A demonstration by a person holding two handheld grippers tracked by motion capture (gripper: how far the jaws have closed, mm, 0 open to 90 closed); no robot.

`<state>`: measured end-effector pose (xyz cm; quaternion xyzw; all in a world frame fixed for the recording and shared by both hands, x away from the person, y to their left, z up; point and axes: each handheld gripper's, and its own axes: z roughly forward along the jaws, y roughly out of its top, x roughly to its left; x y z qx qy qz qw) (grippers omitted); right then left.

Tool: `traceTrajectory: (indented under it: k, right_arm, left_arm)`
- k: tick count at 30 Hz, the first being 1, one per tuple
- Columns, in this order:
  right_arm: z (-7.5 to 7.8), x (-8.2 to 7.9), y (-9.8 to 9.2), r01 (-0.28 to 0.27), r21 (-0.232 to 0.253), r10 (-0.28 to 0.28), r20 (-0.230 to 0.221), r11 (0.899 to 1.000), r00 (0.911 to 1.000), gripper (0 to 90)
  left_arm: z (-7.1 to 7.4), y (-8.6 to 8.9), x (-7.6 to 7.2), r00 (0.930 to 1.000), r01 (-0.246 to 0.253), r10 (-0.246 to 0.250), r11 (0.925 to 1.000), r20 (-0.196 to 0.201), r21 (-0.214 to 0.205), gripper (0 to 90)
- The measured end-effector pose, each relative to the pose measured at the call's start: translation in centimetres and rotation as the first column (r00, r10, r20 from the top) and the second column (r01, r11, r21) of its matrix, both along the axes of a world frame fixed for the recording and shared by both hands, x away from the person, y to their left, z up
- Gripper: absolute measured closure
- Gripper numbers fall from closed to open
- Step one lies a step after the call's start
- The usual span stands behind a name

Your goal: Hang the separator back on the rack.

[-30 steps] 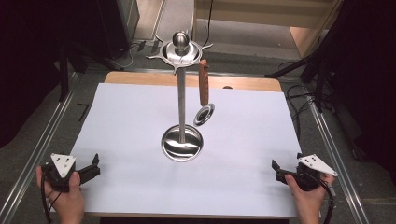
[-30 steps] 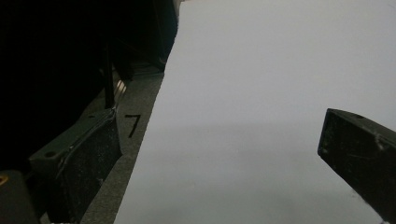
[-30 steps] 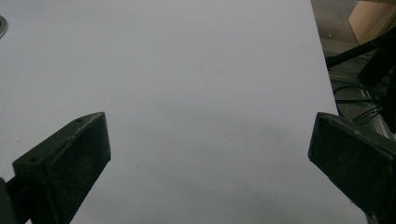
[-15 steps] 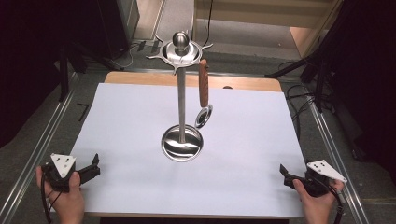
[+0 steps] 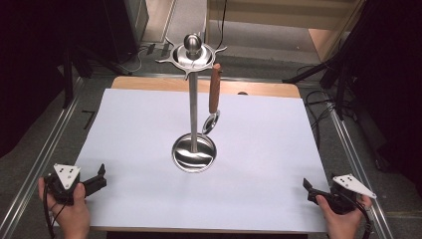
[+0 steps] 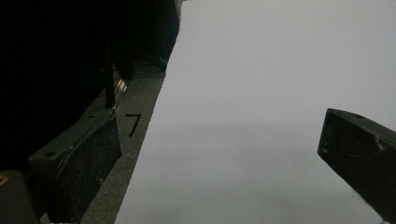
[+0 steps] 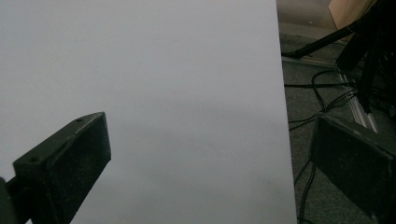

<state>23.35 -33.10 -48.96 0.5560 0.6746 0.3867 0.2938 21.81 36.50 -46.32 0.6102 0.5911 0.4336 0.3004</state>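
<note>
Left tool [image 5: 99, 178] spread wide, right tool [image 5: 309, 190] likewise

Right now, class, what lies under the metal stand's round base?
The stand rests its base on the white sheet. The sheet covers the wooden table, bare at its far edge.

brown-handled utensil [image 5: 214, 94] hangs from upright steel stand [image 5: 193, 114] mid-table.

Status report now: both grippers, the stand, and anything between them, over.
Left hand-held gripper open, empty. Right hand-held gripper open, empty. Stand upright mid-table, utensil hanging on it, untouched. Nothing between.
</note>
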Motion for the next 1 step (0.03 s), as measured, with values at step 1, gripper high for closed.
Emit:
traceTrajectory:
  k: [1]
  right_arm:
    - [0.00,0.00,0.10,-0.003,-0.006,0.002,-0.005,1.000,1.0000,0.0]
  left_arm:
    - [0.00,0.01,0.01,1.0000,0.001,-0.001,1.0000,-0.001,0.000,0.3]
